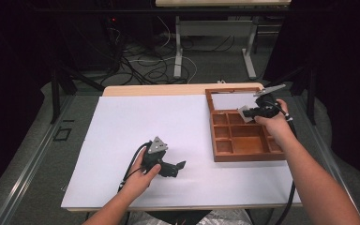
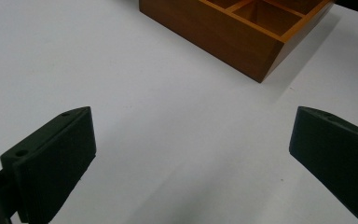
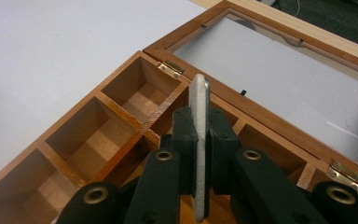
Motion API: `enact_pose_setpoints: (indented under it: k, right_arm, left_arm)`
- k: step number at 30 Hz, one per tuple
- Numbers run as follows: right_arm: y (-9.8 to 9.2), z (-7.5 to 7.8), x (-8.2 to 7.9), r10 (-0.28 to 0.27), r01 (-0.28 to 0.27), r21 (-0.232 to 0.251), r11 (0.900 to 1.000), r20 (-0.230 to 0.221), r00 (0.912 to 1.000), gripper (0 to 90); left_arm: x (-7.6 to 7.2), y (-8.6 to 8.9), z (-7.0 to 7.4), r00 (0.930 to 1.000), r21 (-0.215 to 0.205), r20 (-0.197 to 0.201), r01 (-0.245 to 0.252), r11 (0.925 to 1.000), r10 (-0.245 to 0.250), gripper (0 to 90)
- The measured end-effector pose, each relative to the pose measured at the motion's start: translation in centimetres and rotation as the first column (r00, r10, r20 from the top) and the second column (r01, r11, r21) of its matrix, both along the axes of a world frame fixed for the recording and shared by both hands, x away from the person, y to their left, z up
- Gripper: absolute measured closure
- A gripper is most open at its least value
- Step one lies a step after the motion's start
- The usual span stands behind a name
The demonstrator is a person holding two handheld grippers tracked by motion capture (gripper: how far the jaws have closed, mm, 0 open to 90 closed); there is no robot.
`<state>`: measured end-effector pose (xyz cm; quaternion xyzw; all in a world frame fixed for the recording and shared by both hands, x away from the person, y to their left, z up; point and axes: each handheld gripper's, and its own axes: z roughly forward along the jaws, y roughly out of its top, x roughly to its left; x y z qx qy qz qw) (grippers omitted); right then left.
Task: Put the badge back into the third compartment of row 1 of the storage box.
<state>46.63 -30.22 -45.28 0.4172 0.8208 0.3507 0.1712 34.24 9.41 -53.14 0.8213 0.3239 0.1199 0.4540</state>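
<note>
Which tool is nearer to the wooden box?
The right. The right tool is above the wooden box, over its compartments, gripping a thin grey plate. The left tool is on the white table, off to the box's side.

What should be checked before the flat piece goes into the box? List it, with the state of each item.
1. Right gripper shut on the flat grey piece: ok.
2. Piece over the wooden box: ok.
3. Lid open, lying flat behind the compartments: ok.
4. Compartments in view free of objects: ok.
5. Left gripper open, on the white sheet, apart from the box: ok.
6. Target compartment: cannot tell.
</note>
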Motion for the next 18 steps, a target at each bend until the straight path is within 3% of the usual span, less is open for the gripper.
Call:
enact_pose_setpoints:
  k: [8, 18]
  right_arm:
    - [-1.0, -0.5, 0.9, -0.013, 0.014, -0.031, 0.999, 0.017, 0.9998, 84.2]
    - [-2.7, -1.7, 2.2, -0.050, 0.050, -0.079, 0.996, 0.001, 0.9987, 84.2]
  left_arm:
    - [0.0, 0.1, 0.0, 1.0000, -0.003, -0.007, 0.000, 1.0000, 0.000, 0.9]
    - [0.0, 0.2, 0.0, 0.9999, 0.000, -0.005, -0.010, 1.0000, 0.010, 0.9]
